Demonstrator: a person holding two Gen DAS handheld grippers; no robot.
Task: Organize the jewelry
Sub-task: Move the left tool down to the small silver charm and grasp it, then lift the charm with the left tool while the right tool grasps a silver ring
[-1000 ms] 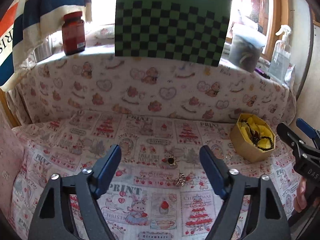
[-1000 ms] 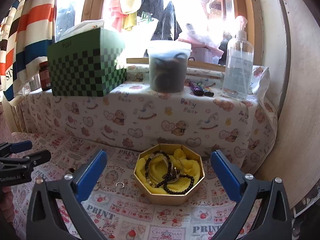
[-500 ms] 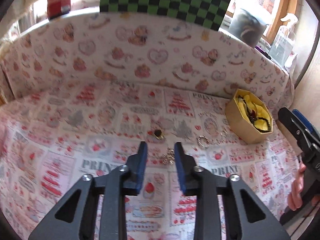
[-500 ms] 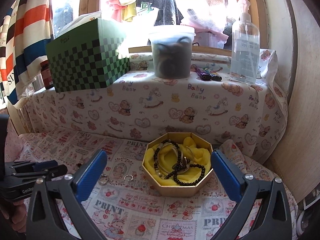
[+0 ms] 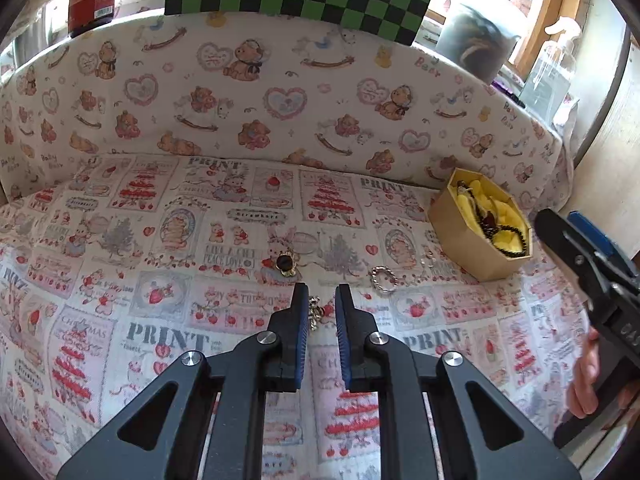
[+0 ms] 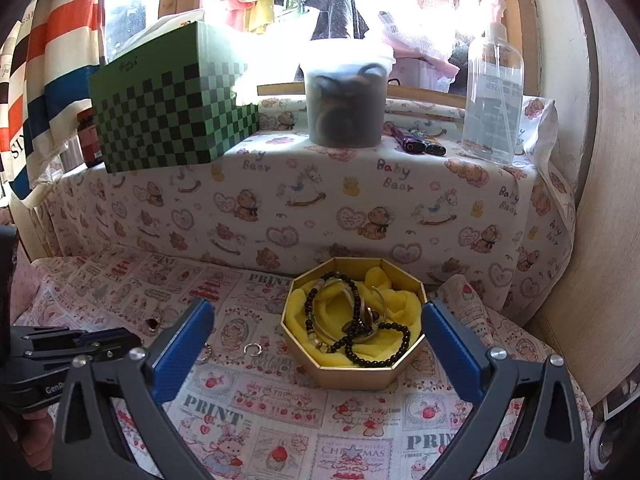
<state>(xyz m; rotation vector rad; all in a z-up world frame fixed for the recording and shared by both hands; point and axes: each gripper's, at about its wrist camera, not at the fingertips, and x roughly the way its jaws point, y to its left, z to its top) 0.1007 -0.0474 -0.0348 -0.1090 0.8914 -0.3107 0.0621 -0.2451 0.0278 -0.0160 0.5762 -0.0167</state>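
A: The left gripper (image 5: 321, 304) had just been closing its fingers, nearly shut around the small gold charm (image 5: 315, 313) mid-table; right gripper (image 6: 318, 354) gaped empty.

B: Grip unclear; it could've slipped before the octagonal box (image 5: 478, 224).

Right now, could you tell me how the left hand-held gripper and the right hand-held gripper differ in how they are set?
The left hand-held gripper has just closed to a narrow gap around a small gold charm on the cloth; the right hand-held gripper stands wide open with nothing gripped. The left one sits over loose pieces; the right one faces the gold box. Both have blue pads and black frames.
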